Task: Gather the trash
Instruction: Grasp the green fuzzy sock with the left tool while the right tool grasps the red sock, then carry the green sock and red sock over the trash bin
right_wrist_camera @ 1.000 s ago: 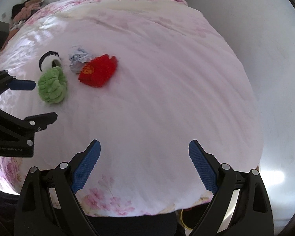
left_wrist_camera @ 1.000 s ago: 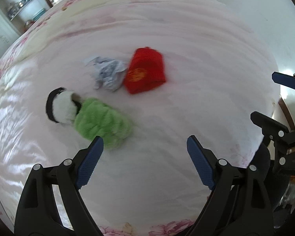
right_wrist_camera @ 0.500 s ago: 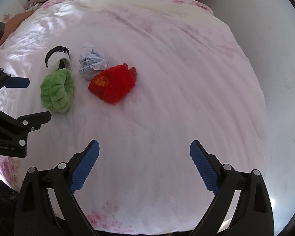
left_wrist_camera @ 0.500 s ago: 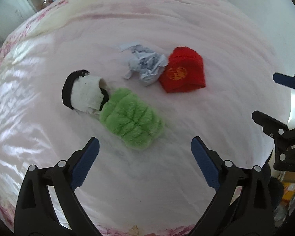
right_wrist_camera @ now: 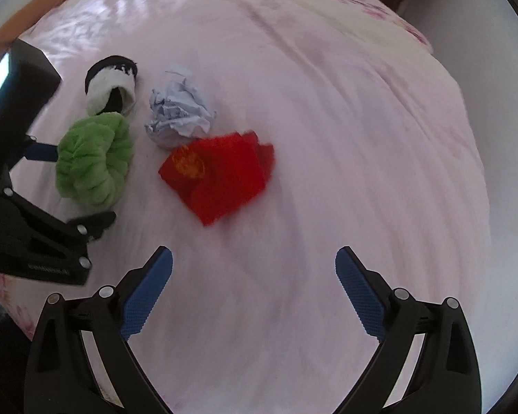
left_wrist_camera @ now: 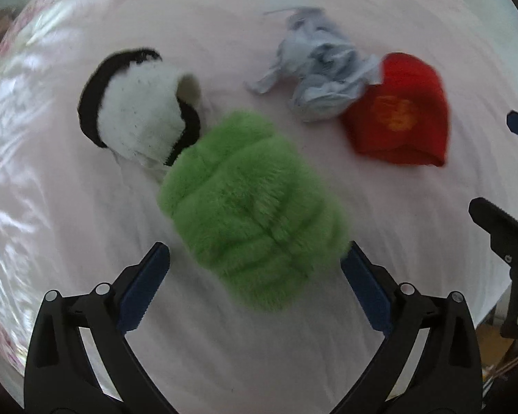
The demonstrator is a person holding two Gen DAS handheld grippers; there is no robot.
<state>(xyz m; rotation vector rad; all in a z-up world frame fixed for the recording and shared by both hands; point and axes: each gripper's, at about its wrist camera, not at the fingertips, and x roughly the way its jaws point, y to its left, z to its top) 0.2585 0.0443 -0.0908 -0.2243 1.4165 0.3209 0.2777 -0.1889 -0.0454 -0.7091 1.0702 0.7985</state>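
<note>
Our right gripper (right_wrist_camera: 253, 269) hangs wide open over the pink bed (right_wrist_camera: 345, 145), nothing between its jaws. At eleven o'clock we see crumpled paper (right_wrist_camera: 179, 119) touching a red cloth (right_wrist_camera: 224, 176); a green plush (right_wrist_camera: 93, 162) lies at ten.

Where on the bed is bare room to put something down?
The pink quilt is bare right of the red cloth, out to its edge, and near the right tongs. Crowded: green fluffy item, black-and-white item, crumpled paper.
</note>
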